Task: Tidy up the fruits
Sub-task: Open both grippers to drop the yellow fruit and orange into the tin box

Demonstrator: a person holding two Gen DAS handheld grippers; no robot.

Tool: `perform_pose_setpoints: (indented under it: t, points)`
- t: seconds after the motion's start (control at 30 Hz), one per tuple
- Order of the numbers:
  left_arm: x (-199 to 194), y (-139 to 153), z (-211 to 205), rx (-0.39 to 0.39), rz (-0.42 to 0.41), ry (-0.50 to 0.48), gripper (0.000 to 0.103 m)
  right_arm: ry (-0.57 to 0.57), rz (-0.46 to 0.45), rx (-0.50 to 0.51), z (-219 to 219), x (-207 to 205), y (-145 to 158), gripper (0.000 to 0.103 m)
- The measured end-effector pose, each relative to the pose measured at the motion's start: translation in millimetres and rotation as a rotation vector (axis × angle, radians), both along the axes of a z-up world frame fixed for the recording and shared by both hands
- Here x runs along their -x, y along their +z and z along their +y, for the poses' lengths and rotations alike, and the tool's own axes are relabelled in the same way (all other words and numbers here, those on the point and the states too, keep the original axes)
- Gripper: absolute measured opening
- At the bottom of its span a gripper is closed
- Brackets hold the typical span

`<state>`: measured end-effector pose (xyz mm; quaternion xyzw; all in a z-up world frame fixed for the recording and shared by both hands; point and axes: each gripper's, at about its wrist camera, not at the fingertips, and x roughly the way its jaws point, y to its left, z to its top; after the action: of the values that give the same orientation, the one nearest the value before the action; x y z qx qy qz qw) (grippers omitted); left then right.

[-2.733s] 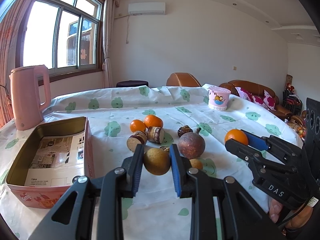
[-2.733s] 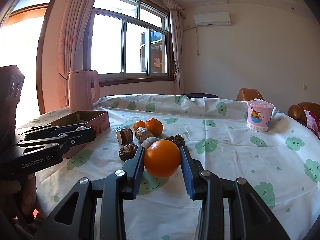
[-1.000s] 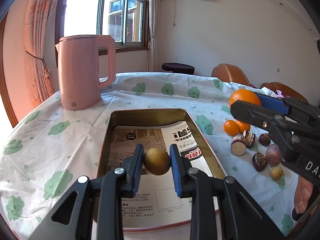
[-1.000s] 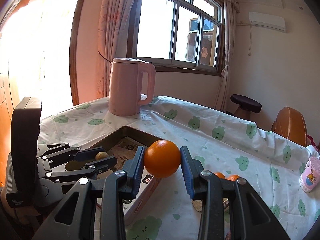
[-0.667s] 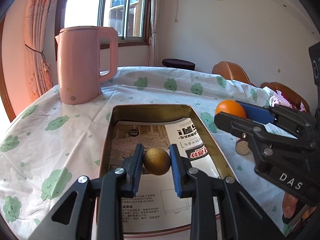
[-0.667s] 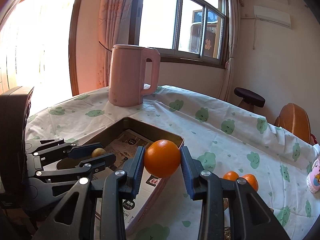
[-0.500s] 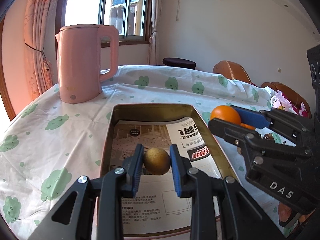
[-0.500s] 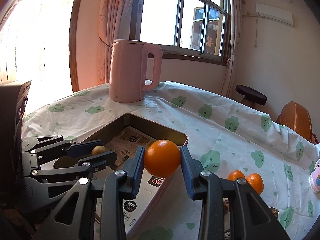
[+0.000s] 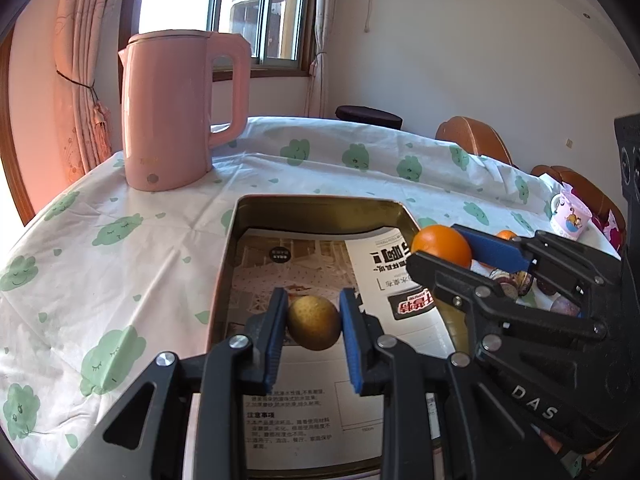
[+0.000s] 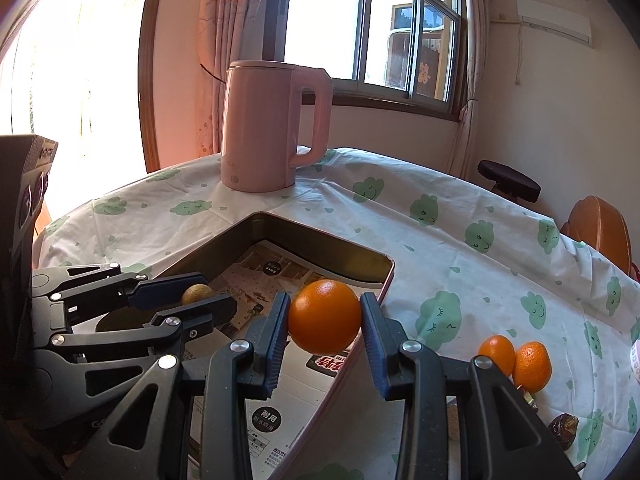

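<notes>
Both firm, round and apt to roll, the orange [image 10: 324, 317] sat pinched across its middle in the right gripper [image 10: 325, 320], the small yellow-brown fruit [image 9: 313, 322] likewise in the left gripper [image 9: 313, 330].

open tin [image 9: 316, 205] floor ahead, right gripper [image 9: 442, 258] crowding its right rim, kettle [image 9: 176, 112] well behind
</notes>
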<state>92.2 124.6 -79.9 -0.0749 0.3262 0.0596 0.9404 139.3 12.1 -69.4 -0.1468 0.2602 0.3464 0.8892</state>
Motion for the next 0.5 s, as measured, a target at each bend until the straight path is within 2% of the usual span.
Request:
perform_pose_setpoints:
  t: [0.27, 0.5]
  points:
    - [-3, -3, 0, 0.000, 0.022, 0.011, 0.028, -0.002, 0.037, 0.009, 2, -7, -11, 0.038]
    - [-1, -2, -1, -0.027, 0.014, 0.036, 0.027, 0.001, 0.030, 0.022, 3, -7, -13, 0.039]
